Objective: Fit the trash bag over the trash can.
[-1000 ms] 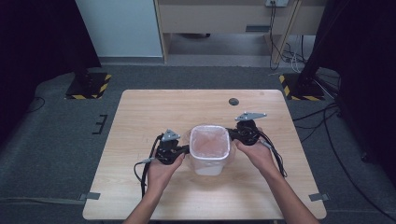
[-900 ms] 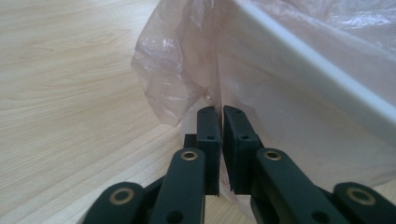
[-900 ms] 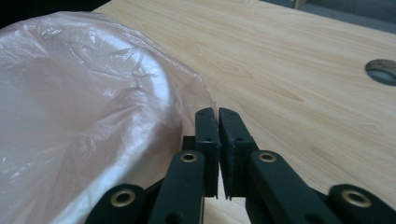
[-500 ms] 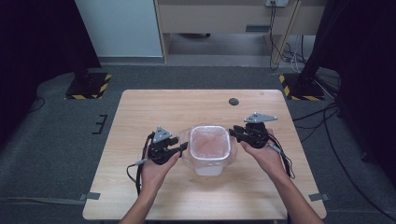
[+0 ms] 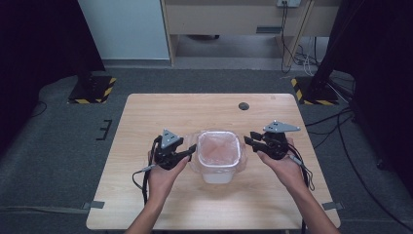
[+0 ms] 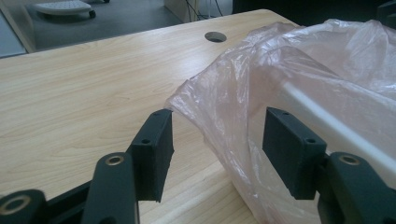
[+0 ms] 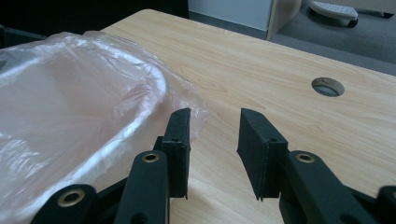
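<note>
Left gripper view: fingers (image 6: 154, 154) wide apart, straddling bag (image 6: 289, 70) edge | right gripper (image 7: 215, 154) fingers parted, holding nothing

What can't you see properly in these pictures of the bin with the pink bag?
- Inside of the bin: high view, the crinkled pink bag covers it.
- Bin's far side: left gripper view, cut off by the right edge.
- Hole in the table: high view, too small to see into.
</note>
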Tool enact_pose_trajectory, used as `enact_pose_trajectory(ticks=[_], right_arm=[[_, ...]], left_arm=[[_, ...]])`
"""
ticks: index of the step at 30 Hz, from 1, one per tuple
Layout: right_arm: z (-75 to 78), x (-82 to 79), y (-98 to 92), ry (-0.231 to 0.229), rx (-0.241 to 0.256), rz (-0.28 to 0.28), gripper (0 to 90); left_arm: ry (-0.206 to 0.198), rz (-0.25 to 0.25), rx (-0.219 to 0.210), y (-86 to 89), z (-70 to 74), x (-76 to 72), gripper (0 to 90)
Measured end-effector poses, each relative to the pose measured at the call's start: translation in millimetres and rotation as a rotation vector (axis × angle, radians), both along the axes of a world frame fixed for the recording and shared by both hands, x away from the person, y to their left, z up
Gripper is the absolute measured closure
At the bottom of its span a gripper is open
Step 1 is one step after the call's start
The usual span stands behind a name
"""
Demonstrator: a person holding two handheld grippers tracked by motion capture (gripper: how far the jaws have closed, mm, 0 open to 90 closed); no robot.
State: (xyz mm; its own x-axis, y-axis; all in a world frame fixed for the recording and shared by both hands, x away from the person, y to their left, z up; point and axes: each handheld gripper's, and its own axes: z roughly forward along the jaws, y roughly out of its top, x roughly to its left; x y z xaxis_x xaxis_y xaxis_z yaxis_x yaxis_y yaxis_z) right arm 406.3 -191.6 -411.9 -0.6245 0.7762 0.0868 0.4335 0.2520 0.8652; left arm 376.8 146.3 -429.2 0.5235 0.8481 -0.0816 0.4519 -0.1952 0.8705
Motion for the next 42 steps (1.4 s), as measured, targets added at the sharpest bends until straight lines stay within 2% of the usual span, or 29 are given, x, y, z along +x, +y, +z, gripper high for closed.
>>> enact_pose_trajectory(ticks=[5,7,12,13,17,21,25,28,31,34,37,42], right_arm=[[3.2,-8.1,-2.6,-0.006,0.005,0.010,62.9],[3.7,-11.1,-3.3,-0.005,0.006,0.016,62.4],[4.1,-20.1,-5.6,-0.006,0.015,0.031,60.9],[4.0,-22.5,-6.5,-0.009,0.017,0.034,60.3],[3.5,-28.0,-9.5,-0.015,0.031,0.045,55.9],[2.0,-31.9,-10.6,-0.024,0.048,0.080,49.5],[-3.2,-31.7,-8.7,-0.012,0.036,0.116,44.9],[-8.4,-30.1,-7.8,0.017,0.035,0.134,44.9],[-13.2,-27.6,-8.2,0.060,0.041,0.155,49.7],[-16.4,-26.5,-8.0,0.093,0.031,0.177,59.8],[-18.0,-26.1,-7.6,0.111,0.034,0.187,71.5],[-19.5,-25.9,-7.1,0.125,0.021,0.200,89.0]], left_arm=[[-0.020,-0.011,-0.007,4.0,2.8,-1.4,40.6],[-0.035,-0.023,0.007,3.8,3.9,-0.6,40.5],[-0.032,-0.022,0.011,3.7,3.6,7.2,39.9],[-0.023,-0.018,-0.001,3.2,2.9,9.2,39.9],[-0.008,-0.023,-0.003,3.1,0.9,14.2,39.6],[0.014,-0.038,0.004,2.1,-1.1,16.9,43.4],[0.038,-0.053,0.005,0.6,-2.5,20.9,49.4],[0.056,-0.060,0.002,-1.0,-3.3,23.4,55.7],[0.074,-0.065,-0.004,-2.2,-4.2,26.0,61.9],[0.084,-0.068,-0.030,-2.8,-4.2,27.8,68.6],[0.087,-0.074,-0.053,-3.6,-3.4,29.0,75.1],[0.111,-0.063,-0.046,-5.8,-5.3,33.2,84.1]])
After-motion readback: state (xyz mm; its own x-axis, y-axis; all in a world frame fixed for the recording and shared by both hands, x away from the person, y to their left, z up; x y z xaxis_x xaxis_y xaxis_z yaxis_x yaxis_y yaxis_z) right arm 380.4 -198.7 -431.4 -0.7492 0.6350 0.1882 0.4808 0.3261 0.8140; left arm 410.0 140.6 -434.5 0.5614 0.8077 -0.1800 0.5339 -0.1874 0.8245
